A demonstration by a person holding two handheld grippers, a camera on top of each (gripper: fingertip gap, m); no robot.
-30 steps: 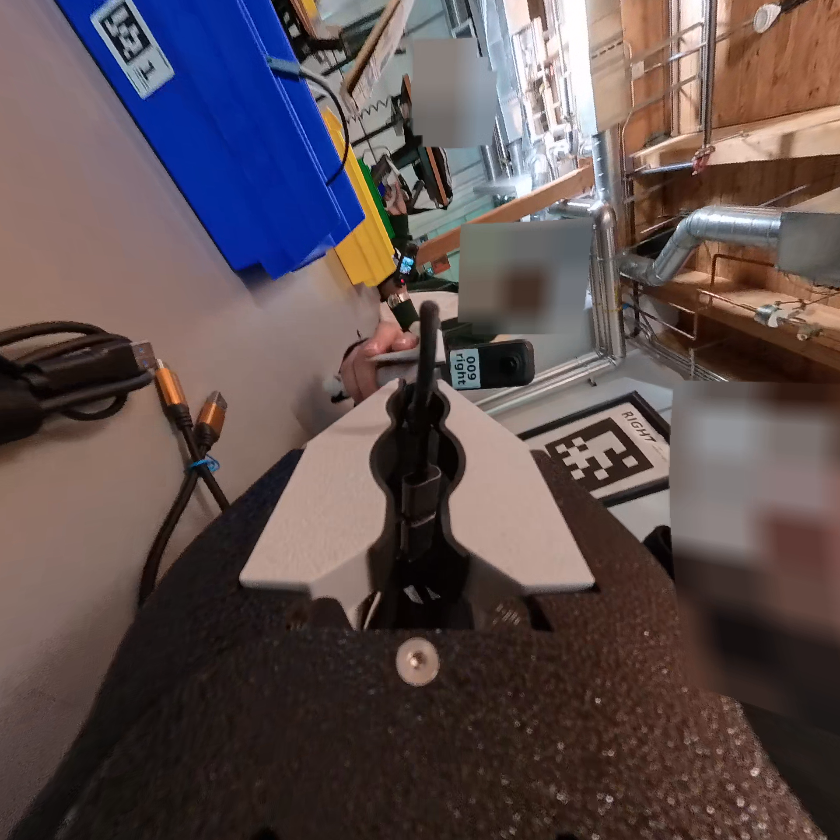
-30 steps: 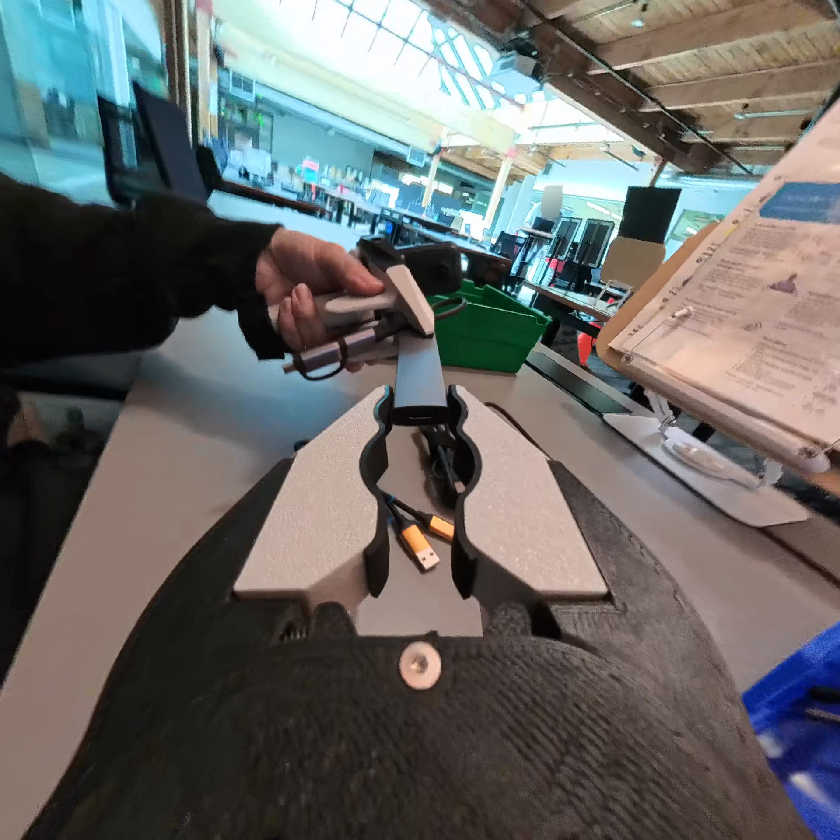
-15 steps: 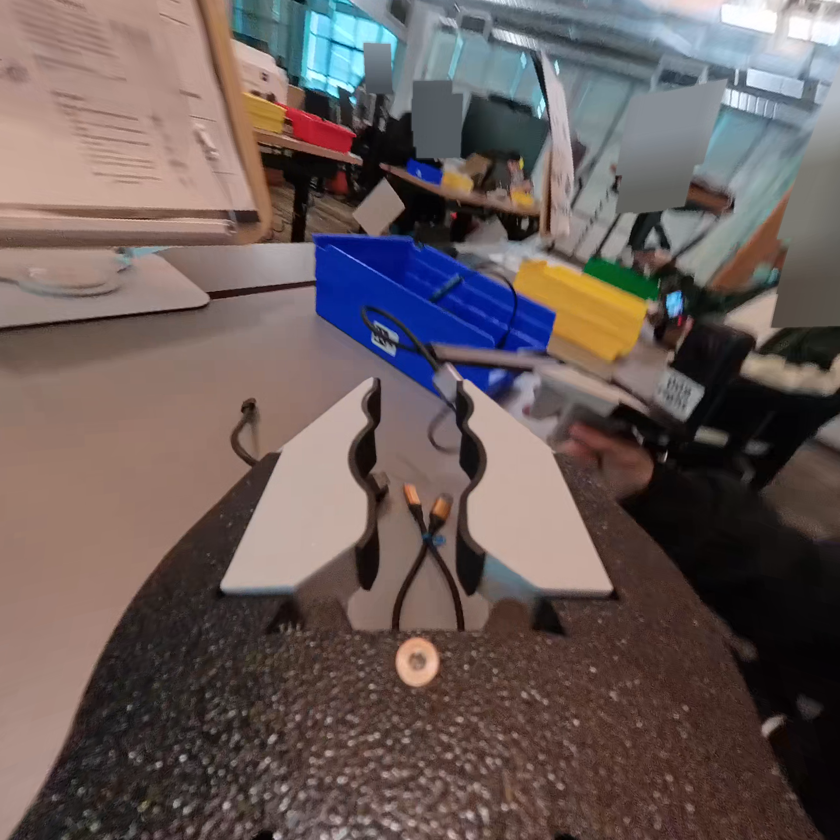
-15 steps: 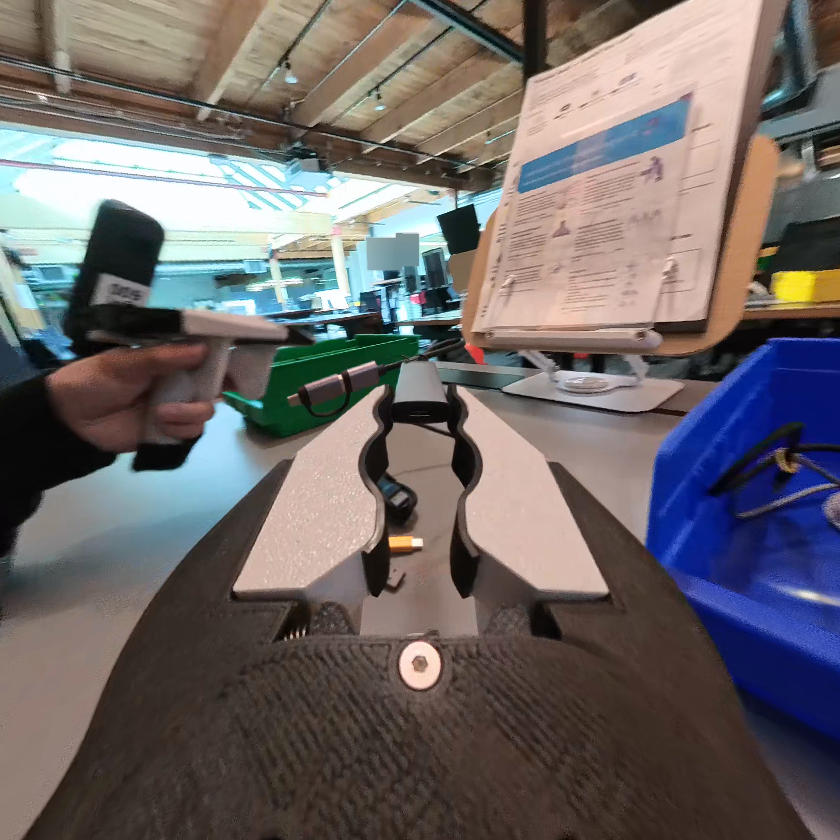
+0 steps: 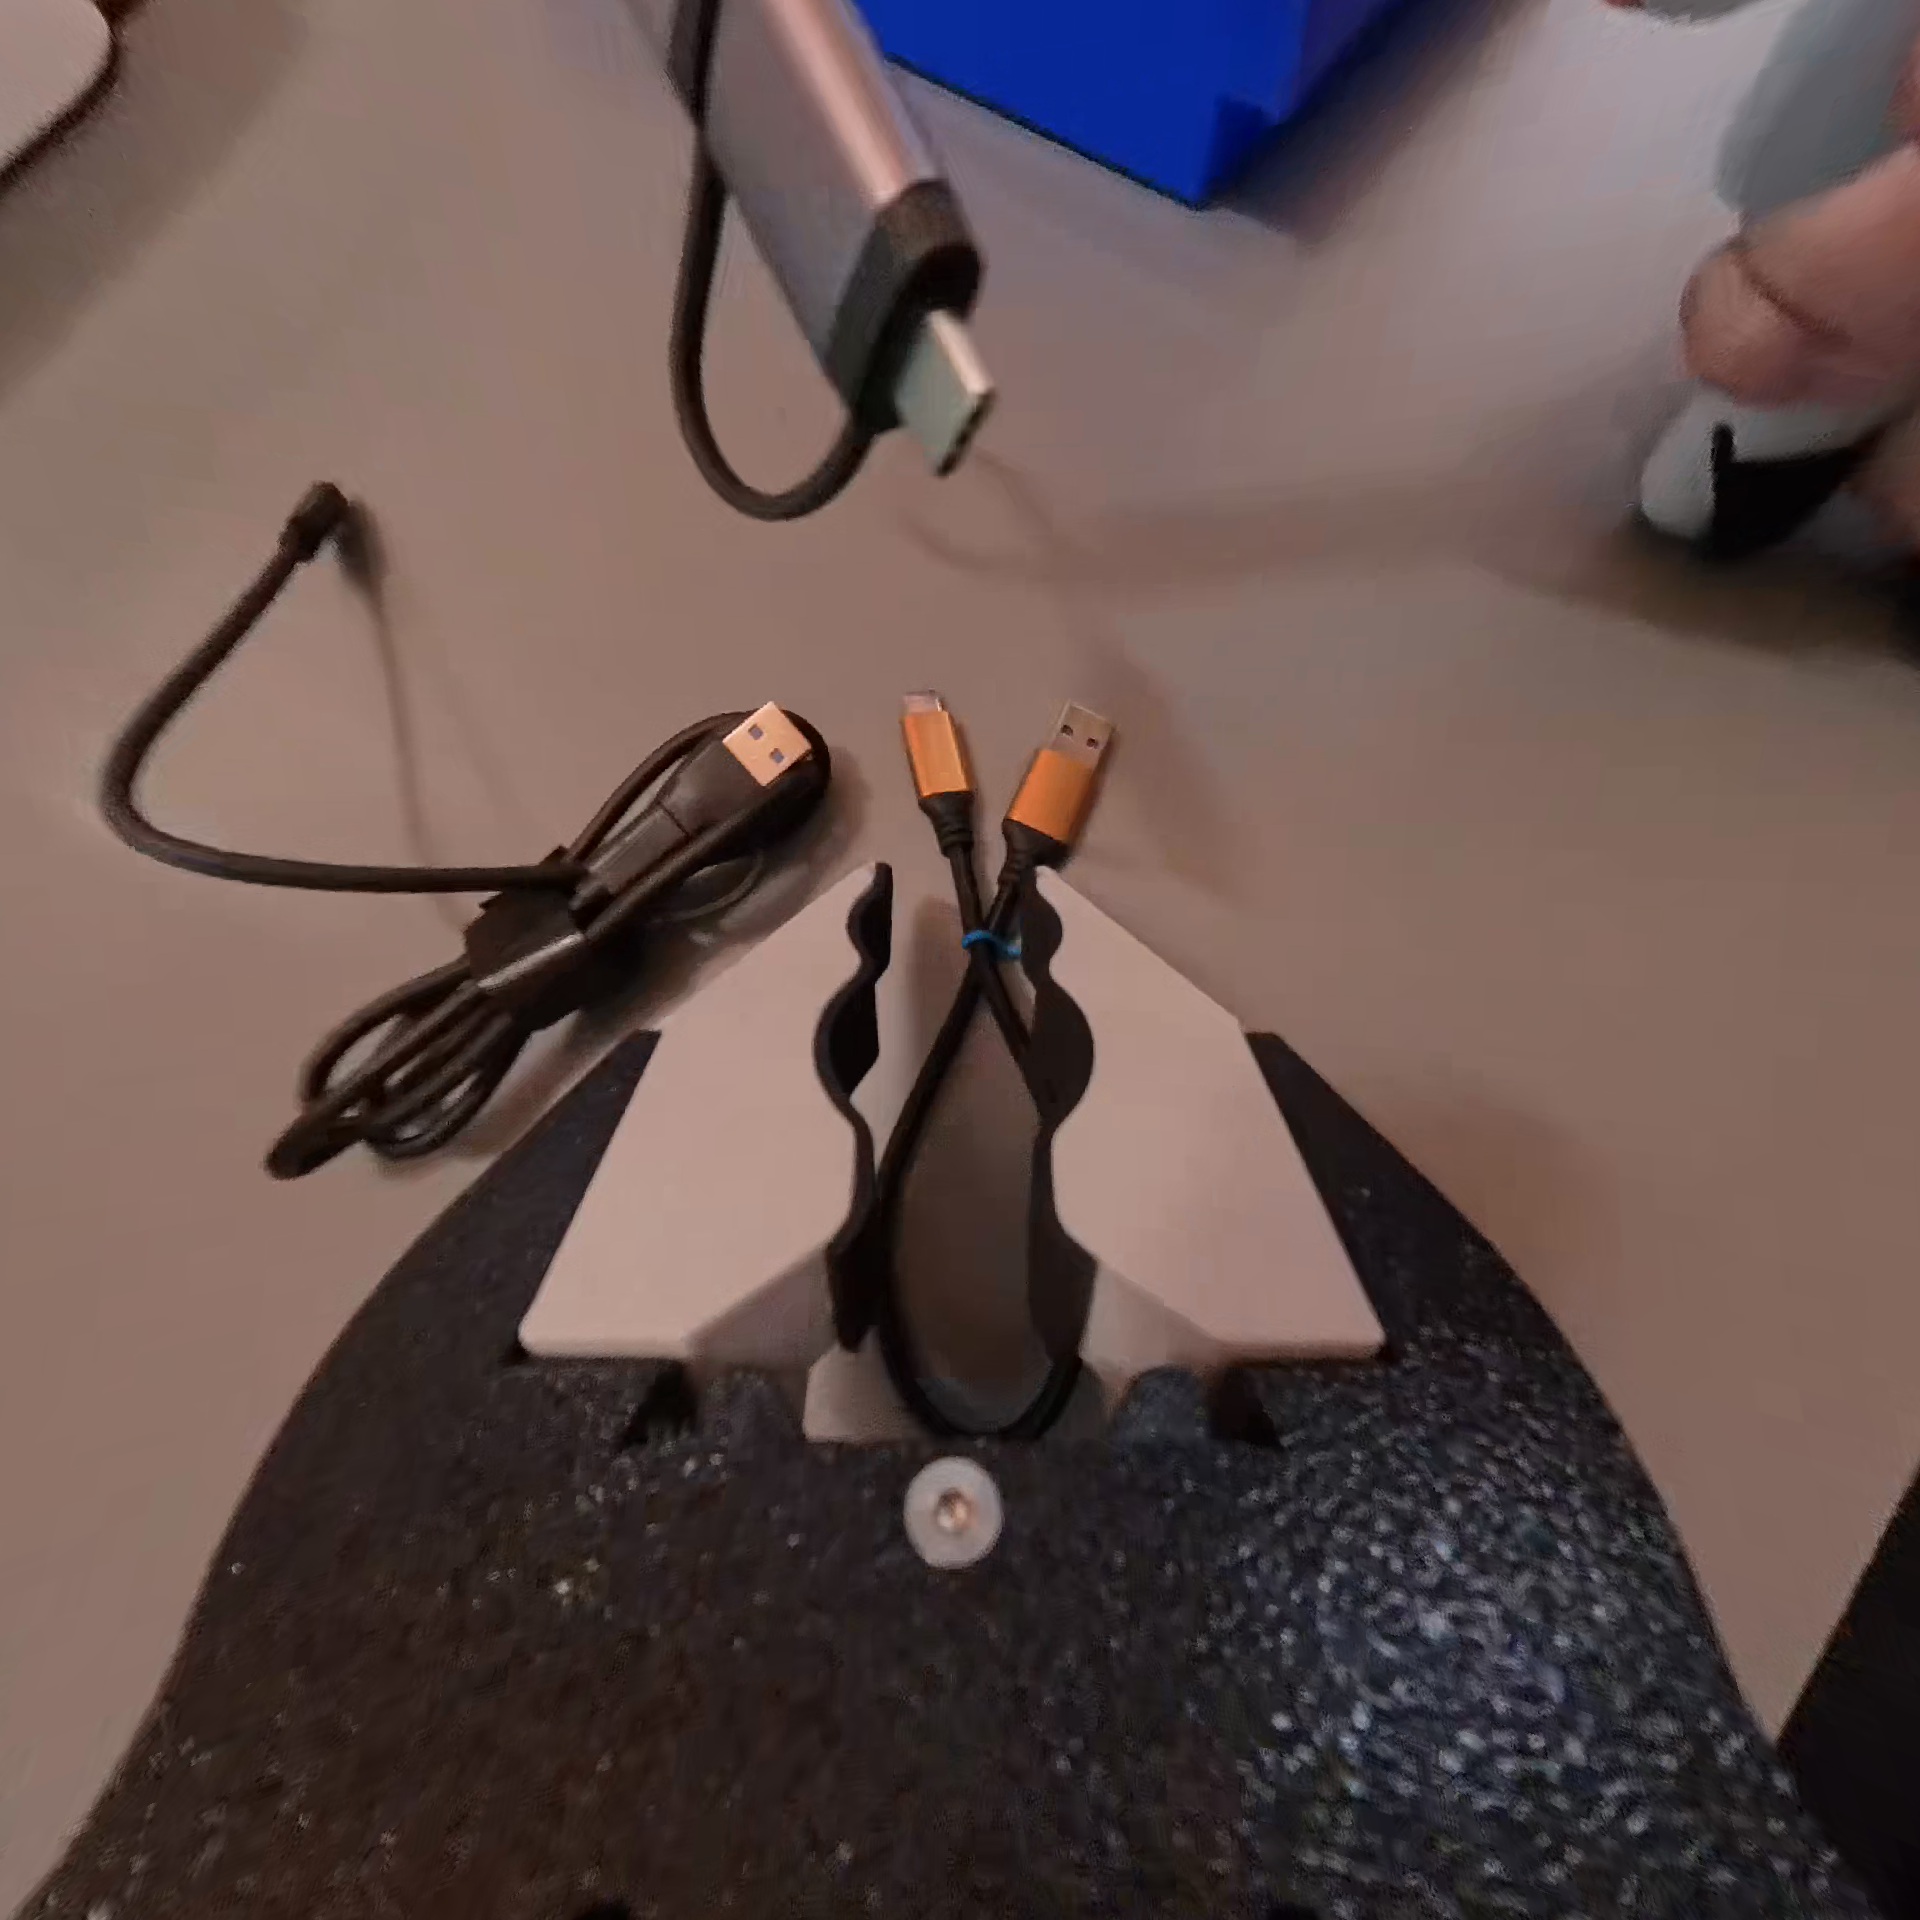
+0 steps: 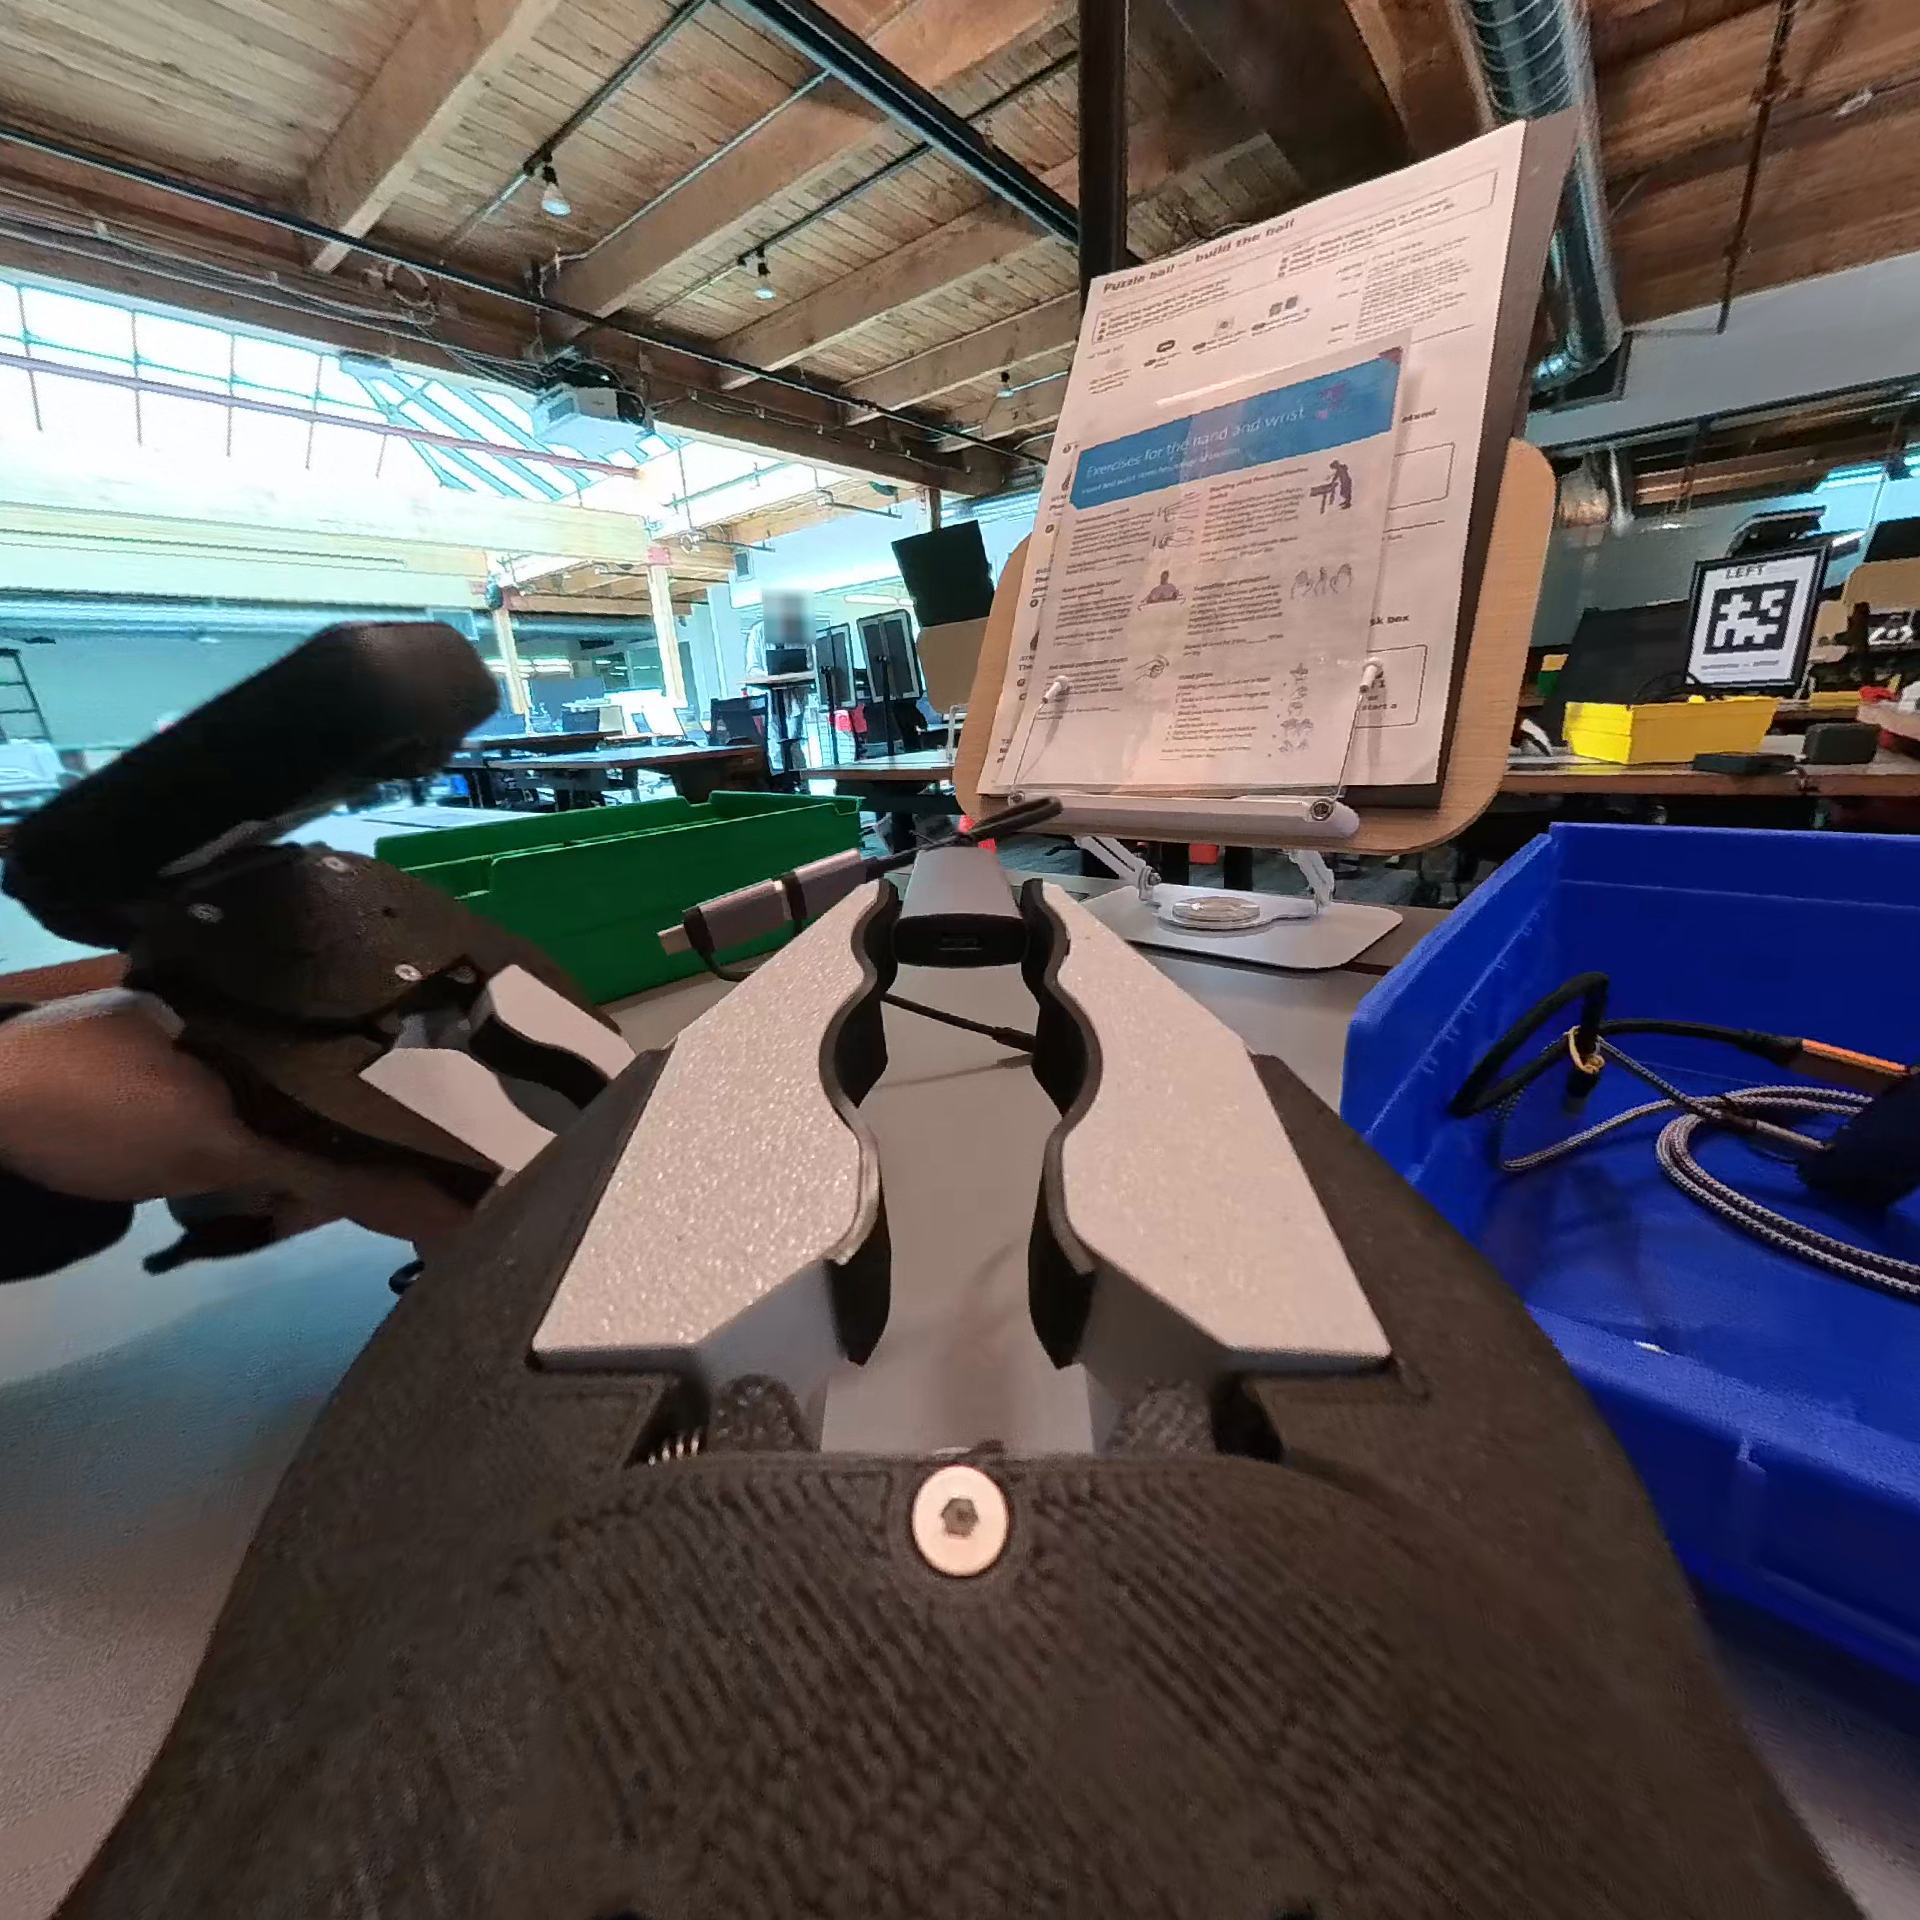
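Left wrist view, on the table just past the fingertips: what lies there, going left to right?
Bundled black cable with its plug at the top right → orange-sleeved small plug → orange-sleeved USB plug; these two belong to one short cable running between the left gripper fingers.

Your left wrist view looks steeply down, close above the table (image 5: 1351, 727). Your right wrist view looks level across it toward the document stand (image 6: 1247, 582). The 2 views share the grey adapter (image 5: 821, 197) and the blue bin (image 6: 1662, 1195).
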